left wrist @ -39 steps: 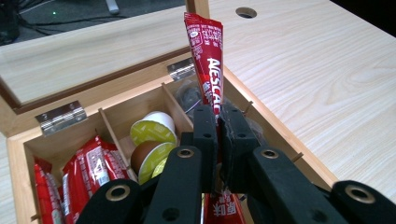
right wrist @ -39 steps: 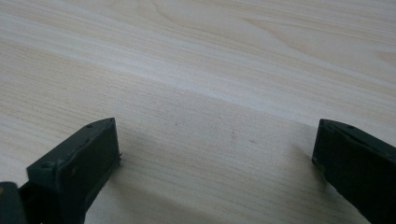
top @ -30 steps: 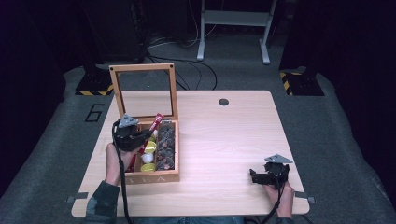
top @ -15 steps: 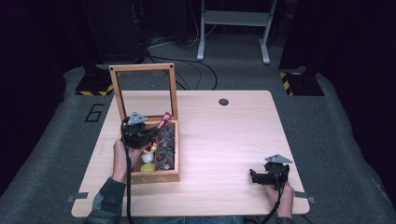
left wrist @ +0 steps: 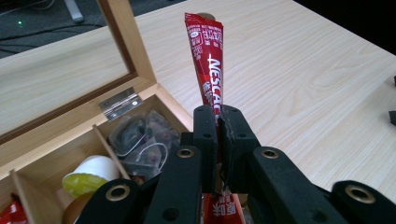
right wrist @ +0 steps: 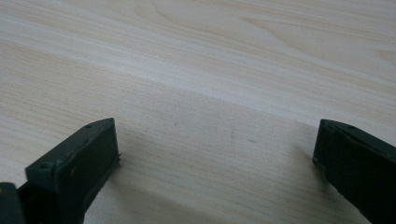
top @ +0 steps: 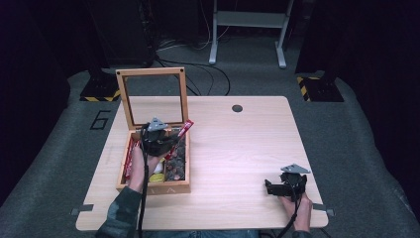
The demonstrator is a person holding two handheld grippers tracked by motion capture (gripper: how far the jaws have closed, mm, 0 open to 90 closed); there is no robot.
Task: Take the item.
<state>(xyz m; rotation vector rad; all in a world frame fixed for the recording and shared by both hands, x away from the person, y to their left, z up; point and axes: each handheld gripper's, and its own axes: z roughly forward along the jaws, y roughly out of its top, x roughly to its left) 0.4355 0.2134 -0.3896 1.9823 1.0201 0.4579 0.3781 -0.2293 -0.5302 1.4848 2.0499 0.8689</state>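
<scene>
One red coffee stick [left wrist: 208, 60] is pinched between the closed jaws of the left gripper [left wrist: 218, 140], held up above the open wooden box [top: 130, 186] at the table's left. The box, its glass lid [top: 151, 94] standing upright, holds more sachets and a yellow-lidded cup [left wrist: 86, 179]. This looks like the lift-out step; the next move probably calls for carrying the stick rightward over the bare table [top: 237, 148] and setting it down. At the right, the right gripper [right wrist: 215, 154] rests near the table's front edge, jaws wide apart, gripping nothing.
</scene>
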